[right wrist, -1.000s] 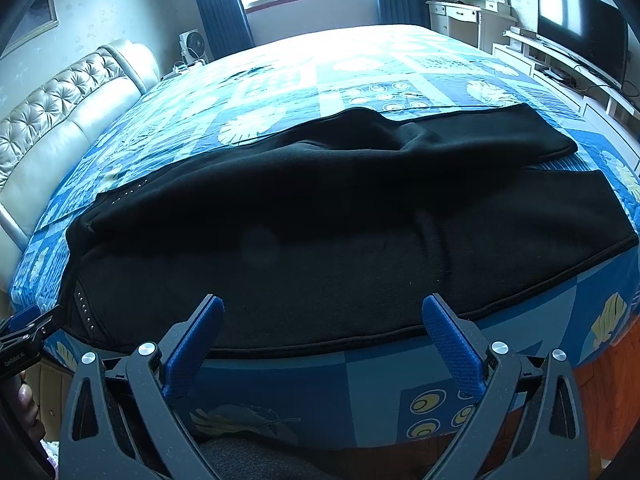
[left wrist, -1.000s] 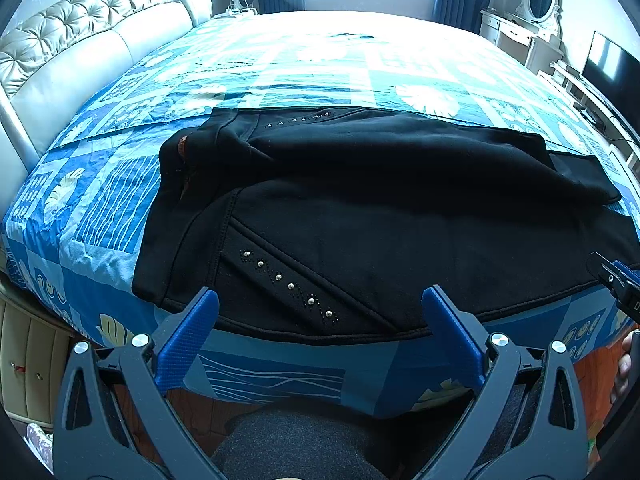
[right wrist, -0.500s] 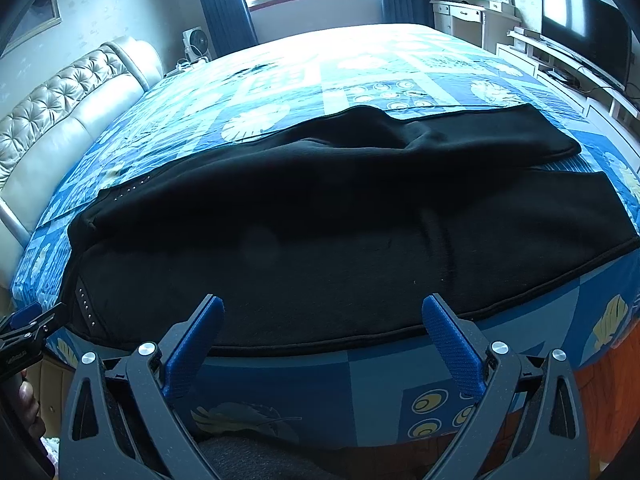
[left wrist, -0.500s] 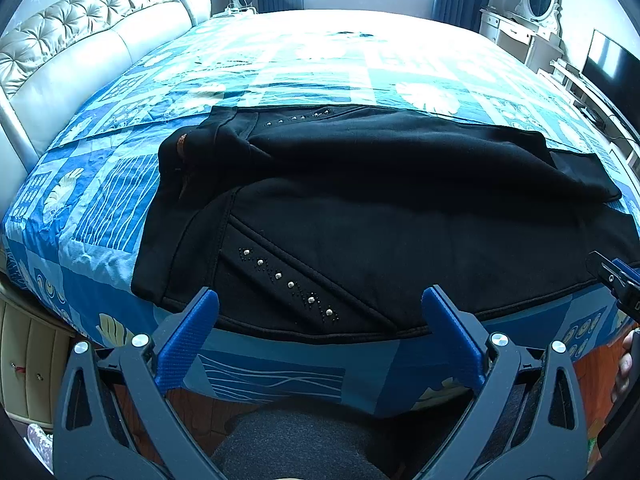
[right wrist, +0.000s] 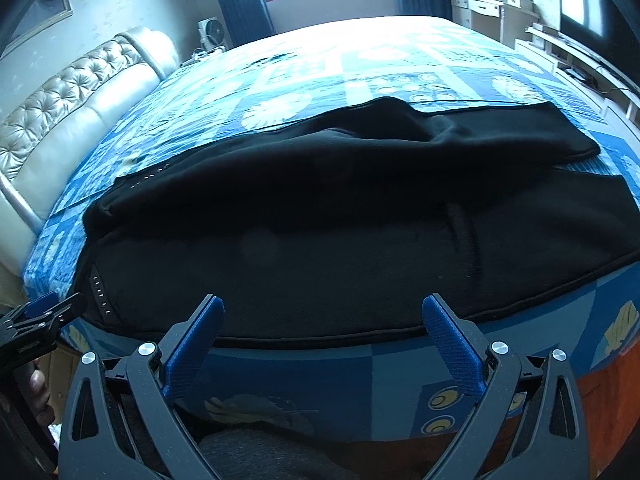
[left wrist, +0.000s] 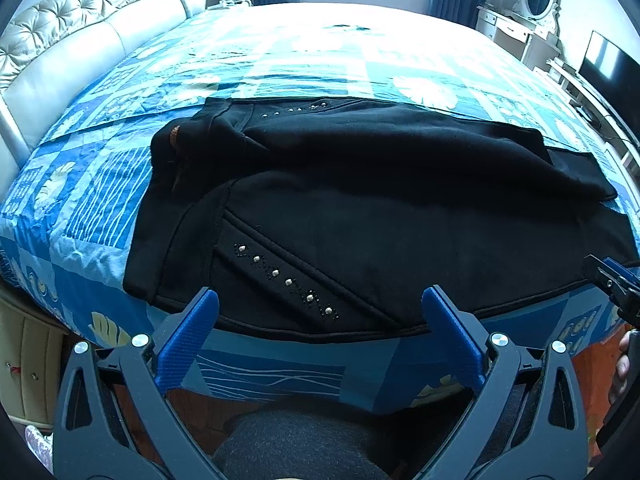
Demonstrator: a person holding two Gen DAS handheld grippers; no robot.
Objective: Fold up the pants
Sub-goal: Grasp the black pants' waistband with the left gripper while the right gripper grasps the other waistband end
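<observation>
Black pants [left wrist: 360, 216] lie flat across the near edge of the bed, waist to the left, legs to the right, the far leg rumpled. A row of studs [left wrist: 288, 282] marks the near pocket. My left gripper [left wrist: 320, 312] is open and empty, just short of the pants' near hem by the waist. My right gripper [right wrist: 320, 320] is open and empty, just short of the near hem at the legs [right wrist: 360, 240]. Each gripper shows at the edge of the other's view: the right one [left wrist: 612, 284] and the left one [right wrist: 36, 320].
The bed has a blue patterned quilt [left wrist: 320, 60] and a tufted headboard [left wrist: 80, 36] on the left. A dresser with mirror [left wrist: 528, 12] and a TV [left wrist: 612, 68] stand to the right. A nightstand [left wrist: 28, 360] sits low at the left.
Both grippers have edged slightly closer to the pants' near hem. The pants have not moved.
</observation>
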